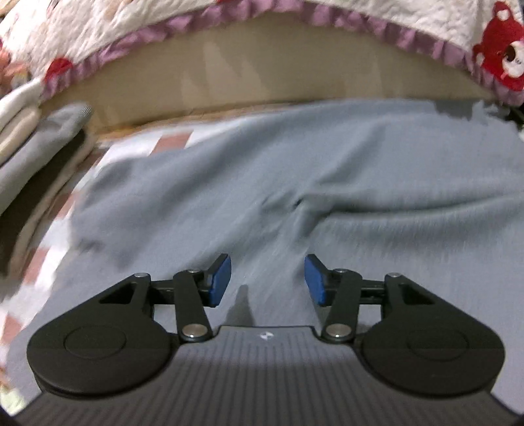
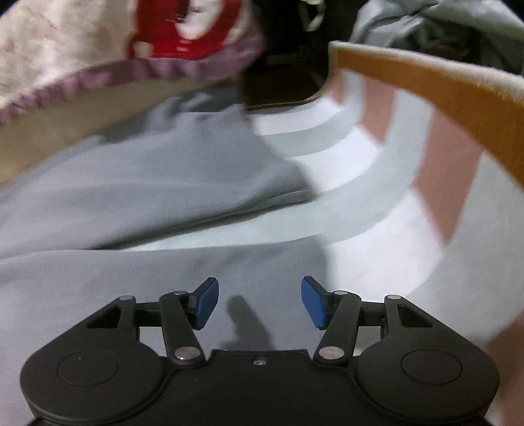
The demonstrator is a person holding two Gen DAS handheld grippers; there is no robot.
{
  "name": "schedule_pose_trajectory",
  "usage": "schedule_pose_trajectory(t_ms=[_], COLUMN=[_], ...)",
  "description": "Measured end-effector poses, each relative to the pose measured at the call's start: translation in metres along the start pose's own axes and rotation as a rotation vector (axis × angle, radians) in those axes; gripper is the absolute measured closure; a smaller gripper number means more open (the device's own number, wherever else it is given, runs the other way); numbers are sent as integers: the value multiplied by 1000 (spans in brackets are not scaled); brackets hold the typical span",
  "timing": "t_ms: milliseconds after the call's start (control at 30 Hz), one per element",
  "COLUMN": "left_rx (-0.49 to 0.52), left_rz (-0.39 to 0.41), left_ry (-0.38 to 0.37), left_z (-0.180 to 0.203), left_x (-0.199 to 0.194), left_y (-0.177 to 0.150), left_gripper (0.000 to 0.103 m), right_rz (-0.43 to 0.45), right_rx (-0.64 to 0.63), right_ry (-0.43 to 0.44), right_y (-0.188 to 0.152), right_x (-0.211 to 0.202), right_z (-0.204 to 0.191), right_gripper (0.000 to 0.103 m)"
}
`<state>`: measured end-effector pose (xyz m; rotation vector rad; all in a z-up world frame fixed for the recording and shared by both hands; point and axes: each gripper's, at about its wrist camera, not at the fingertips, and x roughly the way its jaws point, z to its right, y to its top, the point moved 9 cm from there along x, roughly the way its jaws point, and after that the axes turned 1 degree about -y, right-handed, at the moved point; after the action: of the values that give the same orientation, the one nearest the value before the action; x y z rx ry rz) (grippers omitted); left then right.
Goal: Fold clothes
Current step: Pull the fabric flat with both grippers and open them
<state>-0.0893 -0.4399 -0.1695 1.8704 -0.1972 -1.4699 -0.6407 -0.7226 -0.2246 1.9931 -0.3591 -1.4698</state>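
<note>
A grey-blue garment (image 1: pixel 294 183) lies spread over a checked sheet, with a crease running across its middle. My left gripper (image 1: pixel 267 280) hovers above the garment's near part, blue pads apart, nothing between them. In the right wrist view the same garment (image 2: pixel 137 183) shows a folded layer ending in a hem toward the right. My right gripper (image 2: pixel 258 301) hangs over the garment's near edge, jaws apart and empty. Both views are blurred by motion.
A quilt (image 1: pixel 229 23) with purple frill and red bear prints hangs over the beige far edge. Folded grey and cream clothes (image 1: pixel 29 137) are stacked at the left. A brown padded rail (image 2: pixel 442 95) curves along the right, with the pink, white and grey checked sheet (image 2: pixel 409 203) below it.
</note>
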Motion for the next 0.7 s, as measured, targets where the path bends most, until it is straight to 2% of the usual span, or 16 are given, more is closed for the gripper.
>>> schedule_pose_trajectory(t_ms=[100, 200, 333, 533, 700], left_rx=[-172, -337, -440, -590, -657], left_rz=[-114, -182, -219, -240, -241], left_ry=[24, 62, 123, 25, -19], left_z=[-40, -78, -108, -105, -100], left_x=[-10, -21, -28, -27, -26], left_y=[-29, -58, -83, -98, -101], left_gripper=[53, 53, 52, 49, 48], right_rz=[-51, -137, -202, -235, -173], right_rx=[-122, -312, -463, -686, -815], right_ry=[195, 307, 254, 158, -44], right_y=[-21, -60, -110, -172, -196], right_x=[-32, -74, -114, -142, -121], right_z=[-53, -101, -118, -124, -124], right_gripper=[42, 42, 41, 41, 42])
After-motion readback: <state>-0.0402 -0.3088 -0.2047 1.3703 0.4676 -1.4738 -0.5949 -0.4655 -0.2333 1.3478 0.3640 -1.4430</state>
